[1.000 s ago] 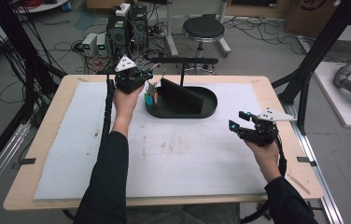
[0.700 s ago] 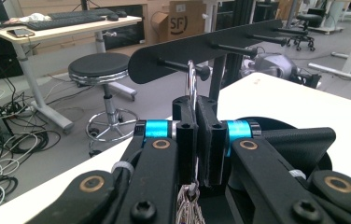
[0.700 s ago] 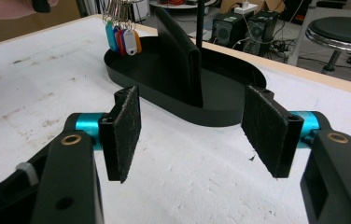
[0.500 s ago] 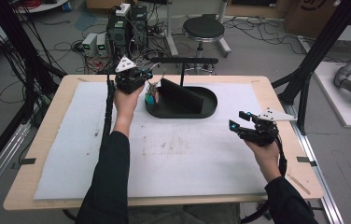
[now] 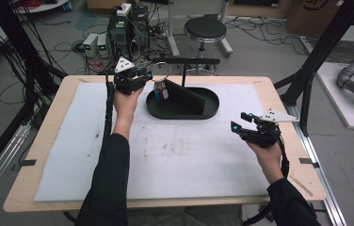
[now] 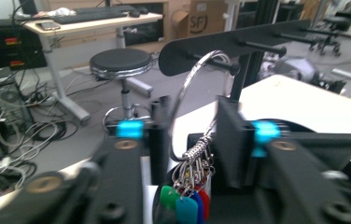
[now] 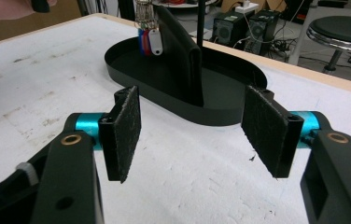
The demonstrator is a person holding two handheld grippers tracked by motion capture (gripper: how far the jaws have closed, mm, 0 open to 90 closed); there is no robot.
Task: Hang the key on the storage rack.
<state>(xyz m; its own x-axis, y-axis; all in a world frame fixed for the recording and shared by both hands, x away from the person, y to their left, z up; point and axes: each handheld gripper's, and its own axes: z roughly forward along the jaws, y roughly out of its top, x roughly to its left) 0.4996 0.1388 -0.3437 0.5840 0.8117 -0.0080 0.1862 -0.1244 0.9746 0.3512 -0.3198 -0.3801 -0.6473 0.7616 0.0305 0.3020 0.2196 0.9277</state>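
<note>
Key ring hung on the rack, left jaws parted

White foam covers the table [image 5: 71, 155], with a black oval tray [image 5: 213, 106] at its 12 o'clock. A key ring [image 6: 197, 93] with coloured tags [image 6: 185, 205] is hung on a peg of the black rack [image 6: 220, 44] over the tray. The left gripper [image 6: 192, 135] has just been opening; the ring lies between its jaws, released. At 3 o'clock, the right gripper [image 7: 190, 128] is held agape above the foam, grasping nothing.
</note>
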